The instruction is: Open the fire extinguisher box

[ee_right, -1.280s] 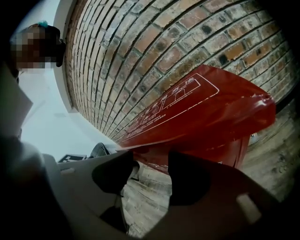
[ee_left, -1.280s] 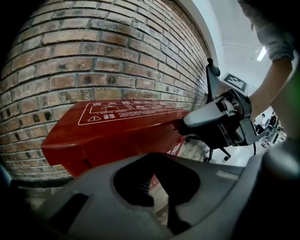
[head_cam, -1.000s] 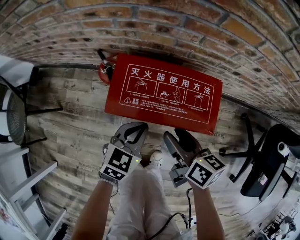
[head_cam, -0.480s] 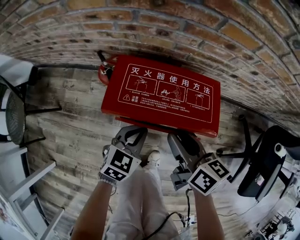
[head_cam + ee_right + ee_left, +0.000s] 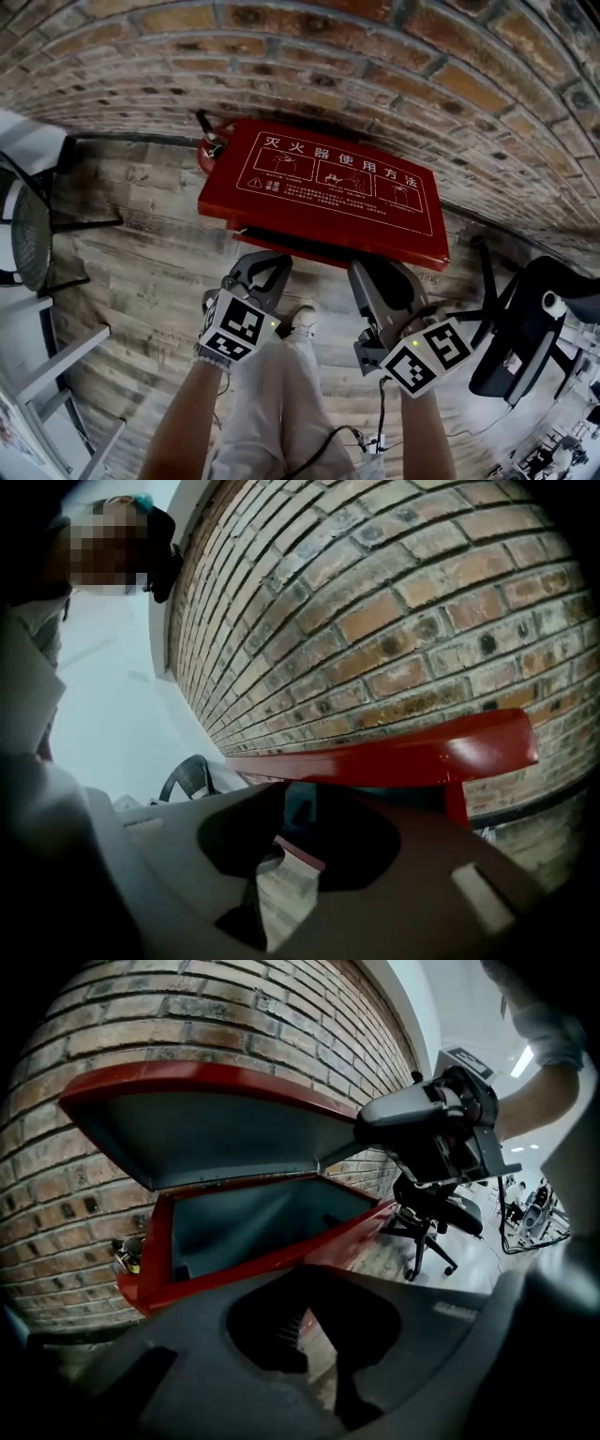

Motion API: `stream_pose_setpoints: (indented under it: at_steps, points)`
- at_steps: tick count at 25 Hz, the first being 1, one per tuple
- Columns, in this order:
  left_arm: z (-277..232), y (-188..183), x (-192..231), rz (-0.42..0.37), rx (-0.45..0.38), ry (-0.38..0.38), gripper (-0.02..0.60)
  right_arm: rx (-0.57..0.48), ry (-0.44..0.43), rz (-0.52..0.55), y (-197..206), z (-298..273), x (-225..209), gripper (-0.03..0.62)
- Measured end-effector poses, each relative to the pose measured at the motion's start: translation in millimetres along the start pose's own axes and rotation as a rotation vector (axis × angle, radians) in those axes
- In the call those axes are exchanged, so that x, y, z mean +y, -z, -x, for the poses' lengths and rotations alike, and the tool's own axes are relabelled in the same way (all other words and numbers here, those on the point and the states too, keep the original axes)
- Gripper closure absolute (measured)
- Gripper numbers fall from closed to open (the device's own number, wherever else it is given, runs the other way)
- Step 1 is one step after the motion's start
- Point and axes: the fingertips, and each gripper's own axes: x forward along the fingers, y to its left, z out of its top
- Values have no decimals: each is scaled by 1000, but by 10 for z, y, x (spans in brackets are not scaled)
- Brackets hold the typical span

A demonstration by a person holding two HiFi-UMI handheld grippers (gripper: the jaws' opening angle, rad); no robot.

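Observation:
The red fire extinguisher box stands on the wooden floor against the brick wall. Its lid [image 5: 328,187], printed with white instructions, is tilted up at the front. In the left gripper view I see the lid's grey underside [image 5: 216,1138] above the open box body [image 5: 253,1232]. My right gripper [image 5: 380,272] is at the lid's front edge, right of middle. Its jaws have just been closing and are shut on that red edge [image 5: 422,757]. The same gripper [image 5: 361,1133] shows at the lid's corner. My left gripper [image 5: 265,258] hangs shut and empty in front of the box, apart from it.
A red extinguisher [image 5: 211,145] stands left of the box by the wall. A black office chair [image 5: 525,328] is at the right, a dark chair [image 5: 28,225] and white shelving [image 5: 56,375] at the left. The person's shoe [image 5: 305,319] is just before the box.
The lid's front edge has come up off the box, and the right gripper has risen with it. The left gripper has stayed in place.

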Motion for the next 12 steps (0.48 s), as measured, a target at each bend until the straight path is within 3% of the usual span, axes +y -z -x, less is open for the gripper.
stream_pose_setpoints:
  at_steps: [7,12]
  points:
    - [8,-3,14,22,-2,-10,583,-29,21,117,-320,-45,-50,536]
    - [17,-72,4,26,1,-11,583,-44,89,217,-599,-76,-110,574]
